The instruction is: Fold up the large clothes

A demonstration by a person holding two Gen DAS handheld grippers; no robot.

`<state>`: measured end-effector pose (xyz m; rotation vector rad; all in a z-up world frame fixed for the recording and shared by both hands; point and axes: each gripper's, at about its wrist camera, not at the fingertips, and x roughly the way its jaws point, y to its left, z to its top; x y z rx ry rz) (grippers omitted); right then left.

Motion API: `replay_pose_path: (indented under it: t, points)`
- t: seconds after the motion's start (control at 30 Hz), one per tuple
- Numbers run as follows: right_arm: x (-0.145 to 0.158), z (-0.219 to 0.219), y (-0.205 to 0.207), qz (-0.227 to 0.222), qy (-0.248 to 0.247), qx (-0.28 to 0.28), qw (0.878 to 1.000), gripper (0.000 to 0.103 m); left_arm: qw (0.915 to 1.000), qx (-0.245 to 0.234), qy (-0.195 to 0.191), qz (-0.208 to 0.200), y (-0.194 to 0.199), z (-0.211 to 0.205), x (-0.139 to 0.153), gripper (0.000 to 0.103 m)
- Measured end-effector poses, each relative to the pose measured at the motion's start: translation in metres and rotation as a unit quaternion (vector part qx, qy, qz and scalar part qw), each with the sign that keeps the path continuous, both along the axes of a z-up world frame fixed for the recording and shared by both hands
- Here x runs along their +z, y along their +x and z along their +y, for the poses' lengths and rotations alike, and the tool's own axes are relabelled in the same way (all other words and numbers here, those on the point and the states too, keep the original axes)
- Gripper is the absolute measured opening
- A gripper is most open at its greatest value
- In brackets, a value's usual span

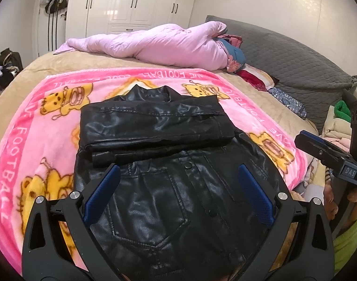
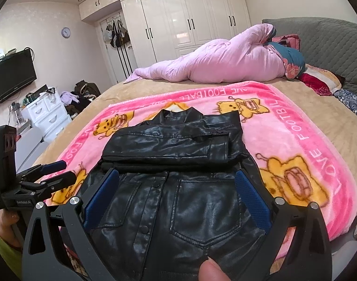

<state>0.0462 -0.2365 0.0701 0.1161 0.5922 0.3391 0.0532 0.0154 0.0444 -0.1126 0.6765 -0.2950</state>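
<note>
A black leather jacket lies front up on a pink cartoon blanket spread over the bed. Both sleeves are folded across its chest, below the collar. My left gripper hangs open over the jacket's lower left part, above a pocket, gripping nothing. It also shows from the side as the left gripper. My right gripper is open over the lower right part, and its side view is the right gripper. A person's fingertip shows at the bottom edge.
A rolled pink duvet lies across the far side of the bed, with pillows and a grey headboard to the right. White wardrobes stand behind. Left of the bed are a TV and white drawers.
</note>
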Motion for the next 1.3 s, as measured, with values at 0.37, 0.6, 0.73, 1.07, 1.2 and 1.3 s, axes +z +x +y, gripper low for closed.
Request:
replay_pose_path:
  t: [0.37, 0.6, 0.73, 1.07, 1.2, 1.3]
  points:
    - [0.000, -0.008, -0.013, 0.002, -0.006, 0.003, 1.000, 0.099, 0.9999, 0.012, 0.007, 0.003, -0.013, 0.004, 0.002, 0.094]
    - [-0.014, -0.016, -0.019, 0.021, -0.015, 0.003, 1.000, 0.099, 0.9995, 0.021, 0.018, 0.015, -0.023, 0.007, -0.006, 0.094]
    - [-0.026, -0.022, -0.021, 0.037, -0.019, 0.001, 0.999, 0.099, 0.9988, 0.028, 0.028, 0.027, -0.027, 0.010, -0.015, 0.093]
    - [-0.049, -0.042, -0.027, 0.064, -0.032, -0.011, 0.997, 0.099, 0.9970, 0.051, 0.036, 0.046, -0.035, 0.024, -0.031, 0.094]
    - [-0.052, -0.051, -0.027, 0.067, -0.027, -0.019, 0.997, 0.099, 0.9956, 0.059, 0.043, 0.058, -0.037, 0.029, -0.038, 0.094]
    - [-0.054, -0.056, -0.029, 0.067, -0.025, -0.019, 0.997, 0.099, 0.9947, 0.062, 0.051, 0.063, -0.038, 0.030, -0.043, 0.094]
